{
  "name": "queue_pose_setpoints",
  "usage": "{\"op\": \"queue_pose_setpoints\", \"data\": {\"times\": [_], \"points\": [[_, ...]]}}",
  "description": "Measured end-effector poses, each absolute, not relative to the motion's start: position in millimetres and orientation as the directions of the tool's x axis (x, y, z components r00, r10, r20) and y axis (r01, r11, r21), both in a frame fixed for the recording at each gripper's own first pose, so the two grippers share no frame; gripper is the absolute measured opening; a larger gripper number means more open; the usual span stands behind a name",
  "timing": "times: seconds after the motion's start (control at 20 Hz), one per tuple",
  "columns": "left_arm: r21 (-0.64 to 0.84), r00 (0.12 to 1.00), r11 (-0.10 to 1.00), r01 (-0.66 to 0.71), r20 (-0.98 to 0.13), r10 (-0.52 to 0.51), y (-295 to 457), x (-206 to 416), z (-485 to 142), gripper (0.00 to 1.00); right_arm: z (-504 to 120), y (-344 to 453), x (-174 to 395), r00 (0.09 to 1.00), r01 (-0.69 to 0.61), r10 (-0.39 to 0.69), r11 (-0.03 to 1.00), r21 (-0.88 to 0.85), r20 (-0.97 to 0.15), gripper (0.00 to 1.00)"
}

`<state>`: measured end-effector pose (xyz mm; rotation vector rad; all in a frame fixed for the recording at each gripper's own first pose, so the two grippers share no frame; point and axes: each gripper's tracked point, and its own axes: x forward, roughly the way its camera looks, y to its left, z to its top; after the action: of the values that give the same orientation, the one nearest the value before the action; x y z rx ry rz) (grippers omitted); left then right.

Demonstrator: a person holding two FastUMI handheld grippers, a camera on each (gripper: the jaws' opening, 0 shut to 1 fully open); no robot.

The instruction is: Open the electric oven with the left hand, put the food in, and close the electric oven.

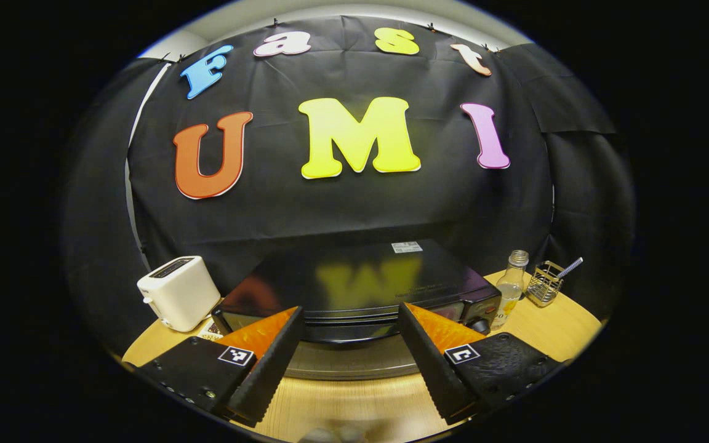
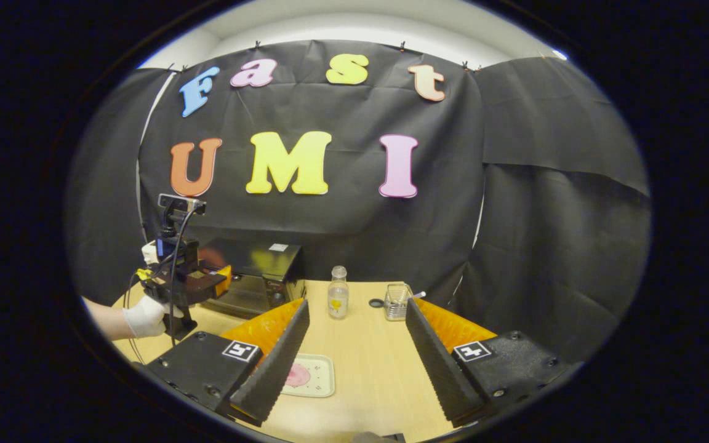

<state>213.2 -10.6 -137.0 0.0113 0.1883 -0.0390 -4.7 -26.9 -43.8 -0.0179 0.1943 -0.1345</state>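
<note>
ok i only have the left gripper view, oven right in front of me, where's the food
observer: The pink food sits on a tray on the table, low between the right gripper's fingers.
operator: is the right gripper holding it
observer: No, its fingers are open with nothing in them.
operator: anything else i'm missing
observer: A small dark cap lies on the table beside the wire basket.
</note>
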Motion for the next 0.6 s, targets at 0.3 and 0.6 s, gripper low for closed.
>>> {"op": "queue_pose_setpoints", "data": {"times": [0.3, 0.6], "points": [[-0.016, 0.978, 0.999, 0.043, -0.201, -0.046, -13.5, 220.1, -141.8, 0.95, -52.2, -24.6, -1.0, 0.969, 0.132, -0.133, 0.991, -0.015, -0.209, 1.00], [-0.015, 0.978, 0.999, 0.043, -0.204, -0.045, -13.0, 201.1, -145.4, 0.95, -57.4, -23.8, -4.9, 0.969, 0.128, -0.125, 0.992, 0.001, -0.212, 1.00]]}}
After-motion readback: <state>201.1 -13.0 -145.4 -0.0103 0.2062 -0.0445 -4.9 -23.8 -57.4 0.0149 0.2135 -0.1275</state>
